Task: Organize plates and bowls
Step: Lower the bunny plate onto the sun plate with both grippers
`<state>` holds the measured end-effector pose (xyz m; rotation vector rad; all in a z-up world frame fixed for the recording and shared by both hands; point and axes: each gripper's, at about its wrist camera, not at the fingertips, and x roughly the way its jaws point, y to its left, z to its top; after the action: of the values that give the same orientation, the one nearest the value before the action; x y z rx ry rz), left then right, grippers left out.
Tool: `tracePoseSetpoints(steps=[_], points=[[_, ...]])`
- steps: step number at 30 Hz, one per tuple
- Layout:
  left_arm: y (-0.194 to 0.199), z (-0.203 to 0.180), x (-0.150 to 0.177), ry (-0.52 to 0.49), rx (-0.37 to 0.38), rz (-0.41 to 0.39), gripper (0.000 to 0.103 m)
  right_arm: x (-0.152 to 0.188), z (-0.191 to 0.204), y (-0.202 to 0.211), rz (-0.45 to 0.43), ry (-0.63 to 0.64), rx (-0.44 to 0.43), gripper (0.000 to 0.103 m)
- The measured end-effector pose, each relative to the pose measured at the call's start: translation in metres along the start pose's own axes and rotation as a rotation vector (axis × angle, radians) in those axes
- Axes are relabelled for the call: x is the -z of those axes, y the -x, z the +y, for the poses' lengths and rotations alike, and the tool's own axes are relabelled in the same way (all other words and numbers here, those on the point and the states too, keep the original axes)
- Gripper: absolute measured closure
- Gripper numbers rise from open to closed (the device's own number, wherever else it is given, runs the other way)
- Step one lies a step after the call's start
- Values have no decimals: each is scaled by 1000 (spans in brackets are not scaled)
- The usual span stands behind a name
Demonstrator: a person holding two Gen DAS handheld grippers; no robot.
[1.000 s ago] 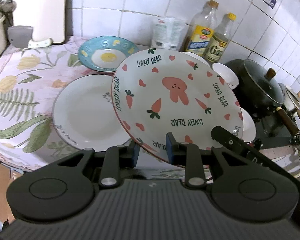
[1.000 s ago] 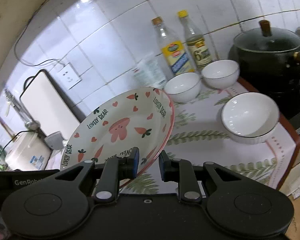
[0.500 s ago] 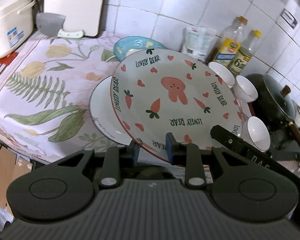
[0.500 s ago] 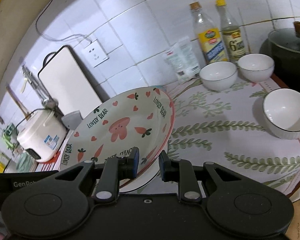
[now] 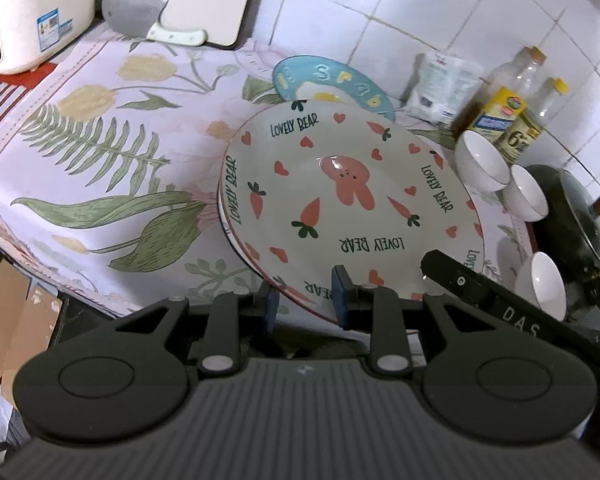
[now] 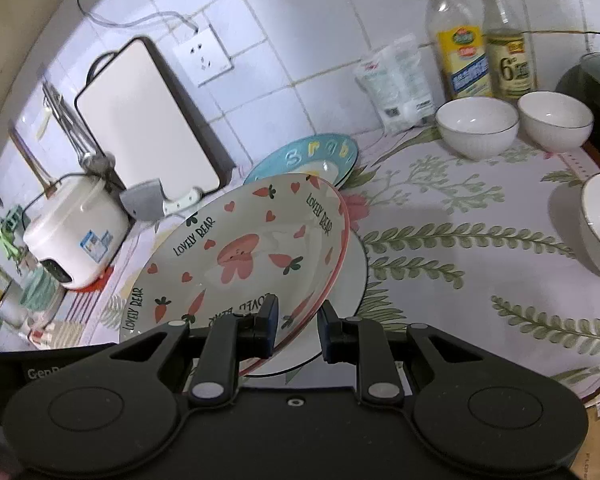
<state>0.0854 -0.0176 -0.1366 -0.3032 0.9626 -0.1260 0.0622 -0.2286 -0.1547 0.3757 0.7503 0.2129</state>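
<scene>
Bunny plate [image 5: 352, 204] is hanging tilted just over the white plate [image 6: 350, 280] on the flowered table [image 5: 80, 168], both claws pinching its near rim: left claw [image 5: 305, 300], right claw [image 6: 297, 326]. Blue plate [image 5: 332, 80] is lying just behind. Three white bowls [image 6: 476, 126] are sitting well off to the right, near the bottles [image 6: 460, 40].

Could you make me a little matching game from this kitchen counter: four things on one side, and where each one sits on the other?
Things:
1. bunny plate
2. blue egg plate
3. rice cooker
4. oil bottle

Places:
A. against the tiled wall, behind the white bowls
B. at the counter's far end, below the cutting board
C. held by both grippers, over a white plate
D. flat on the cloth, just behind the held plate

Pairs: 1-C, 2-D, 3-B, 4-A
</scene>
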Motion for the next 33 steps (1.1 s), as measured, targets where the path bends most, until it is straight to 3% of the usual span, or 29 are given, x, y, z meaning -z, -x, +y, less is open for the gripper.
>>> tracePoseSetpoints(steps=[24, 33], points=[[-60, 21, -13, 76, -5, 128, 77, -6, -4, -60, 140, 2, 94, 78], [-67, 22, -15, 81, -20, 147, 77, -4, 5, -69, 173, 82, 139, 78]])
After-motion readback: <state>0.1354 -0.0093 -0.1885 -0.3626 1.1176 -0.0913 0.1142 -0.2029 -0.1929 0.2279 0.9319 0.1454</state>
